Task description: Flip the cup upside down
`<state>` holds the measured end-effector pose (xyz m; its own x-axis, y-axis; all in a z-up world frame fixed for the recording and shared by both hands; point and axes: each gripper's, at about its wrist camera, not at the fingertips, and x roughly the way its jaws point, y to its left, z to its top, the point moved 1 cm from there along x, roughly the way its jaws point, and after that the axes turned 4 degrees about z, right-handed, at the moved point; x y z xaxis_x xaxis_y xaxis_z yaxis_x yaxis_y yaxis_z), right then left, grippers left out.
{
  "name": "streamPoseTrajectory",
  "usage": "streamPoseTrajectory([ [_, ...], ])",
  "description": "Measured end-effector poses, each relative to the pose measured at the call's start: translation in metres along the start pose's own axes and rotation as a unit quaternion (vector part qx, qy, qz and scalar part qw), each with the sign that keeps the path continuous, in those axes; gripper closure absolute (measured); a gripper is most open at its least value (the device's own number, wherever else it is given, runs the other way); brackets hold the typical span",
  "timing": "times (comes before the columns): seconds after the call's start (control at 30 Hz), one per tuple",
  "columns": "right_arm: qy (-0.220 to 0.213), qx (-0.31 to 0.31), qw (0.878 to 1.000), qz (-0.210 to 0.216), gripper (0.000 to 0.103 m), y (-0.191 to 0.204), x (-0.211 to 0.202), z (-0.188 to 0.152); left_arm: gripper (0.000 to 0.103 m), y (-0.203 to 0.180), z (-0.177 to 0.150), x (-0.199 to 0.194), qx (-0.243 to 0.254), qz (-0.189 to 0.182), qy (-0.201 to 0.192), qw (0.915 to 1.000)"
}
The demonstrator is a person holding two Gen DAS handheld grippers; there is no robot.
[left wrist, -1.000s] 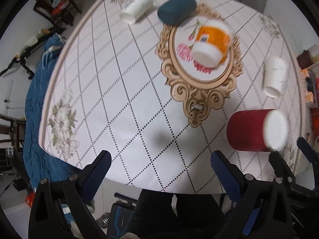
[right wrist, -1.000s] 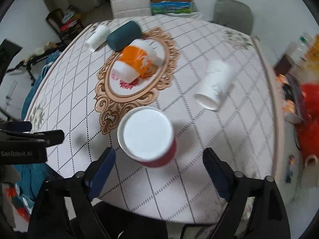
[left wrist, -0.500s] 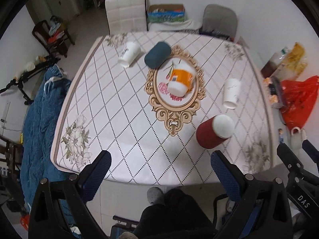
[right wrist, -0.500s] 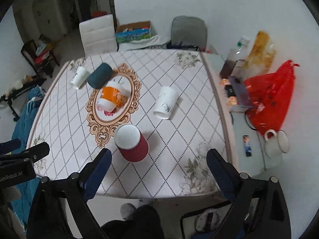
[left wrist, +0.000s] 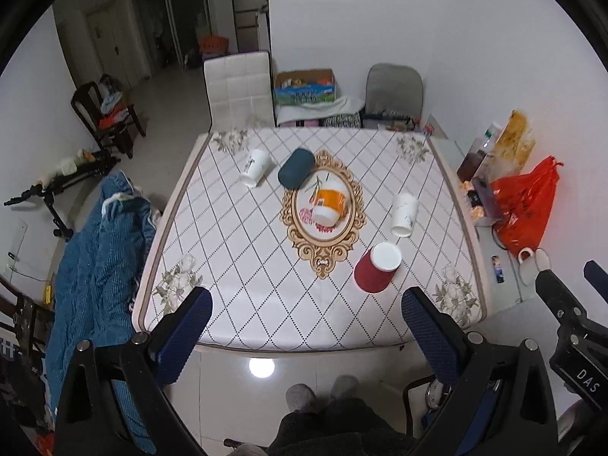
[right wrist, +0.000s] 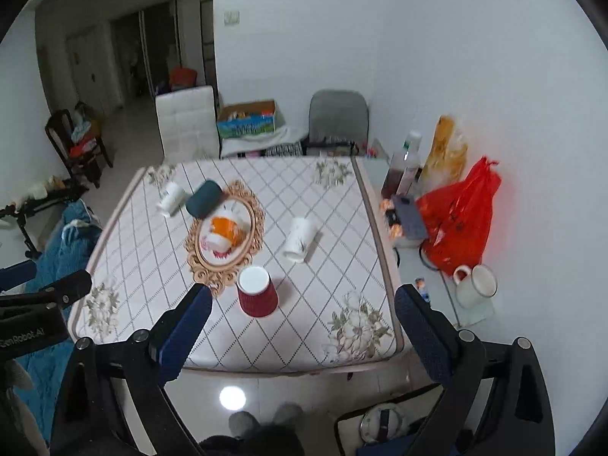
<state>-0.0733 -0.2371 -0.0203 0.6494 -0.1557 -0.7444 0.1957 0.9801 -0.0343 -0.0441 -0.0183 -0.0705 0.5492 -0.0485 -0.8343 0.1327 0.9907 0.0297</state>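
While held high and well back from the table (left wrist: 228, 304), shows the left gripper (left wrist: 306, 296) spread wide, nothing between its blue pads (left wrist: 182, 326). Same with the right gripper (right wrist: 302, 292): parted, empty, touching nothing.

Finds the red cup (right wrist: 257, 296) just ahead of the right gripper and a little to its left, near the close edge of the table. Stands mouth down, white base up, apart from both tools. From the left gripper, lies ahead and off to the right.

Farther ahead of the right gripper, counts four more, all on their sides: a white cup (right wrist: 300, 239) slightly to the right, an orange cup (right wrist: 224, 230) on the gold-framed mat (right wrist: 212, 281) to the left, then a dark cup (right wrist: 203, 199) and a second white cup (right wrist: 171, 193) farther left again.

Reads as the step after the flip: red cup apparently turned and let go, so judged done for that one.

If going on to another, probably means the near white cup for the right gripper. Calls for coming down and forward, straddling the body across its width rather than end to end, closing gently, lifting clear, turning the wrist until the mouth faces down, then setting it flat. Worth watching for rolling at first contact.
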Motion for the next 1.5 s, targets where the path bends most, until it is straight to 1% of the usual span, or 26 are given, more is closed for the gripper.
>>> streamPoseTrajectory([
  [0.17, -0.022, -0.005, 1.000, 0.013, 0.004, -0.002, -0.035, 0.009, 0.001, -0.005, 0.000, -0.029, -0.005, 0.003, -0.023, 0.9997],
  [0.3, -0.030, -0.014, 0.999, 0.020, 0.004, -0.004, -0.052, 0.011, 0.001, -0.006, -0.004, -0.045, -0.015, 0.002, -0.027, 0.9995],
  [0.47, -0.027, -0.018, 0.999, 0.027, 0.004, -0.009, -0.060, 0.009, 0.001, -0.008, -0.011, -0.053, -0.018, 0.006, -0.025, 0.9995],
  [0.73, -0.022, -0.021, 0.999, 0.035, 0.004, -0.013, -0.057, 0.005, 0.001, -0.014, -0.019, -0.058, -0.019, 0.010, -0.022, 0.9995],
  [0.9, -0.025, -0.020, 0.999, 0.036, 0.001, -0.017, -0.058, 0.004, 0.001, -0.016, -0.021, -0.063, -0.018, 0.023, -0.028, 0.9992],
  [1.1, -0.029, -0.023, 0.999, 0.034, 0.001, -0.023, -0.060, 0.005, 0.001, -0.018, -0.024, -0.067, -0.026, 0.023, -0.029, 0.9990],
  [1.5, -0.021, -0.023, 0.999, 0.043, 0.001, -0.029, -0.058, 0.001, 0.001, -0.020, -0.029, -0.072, -0.029, 0.025, -0.028, 0.9989],
])
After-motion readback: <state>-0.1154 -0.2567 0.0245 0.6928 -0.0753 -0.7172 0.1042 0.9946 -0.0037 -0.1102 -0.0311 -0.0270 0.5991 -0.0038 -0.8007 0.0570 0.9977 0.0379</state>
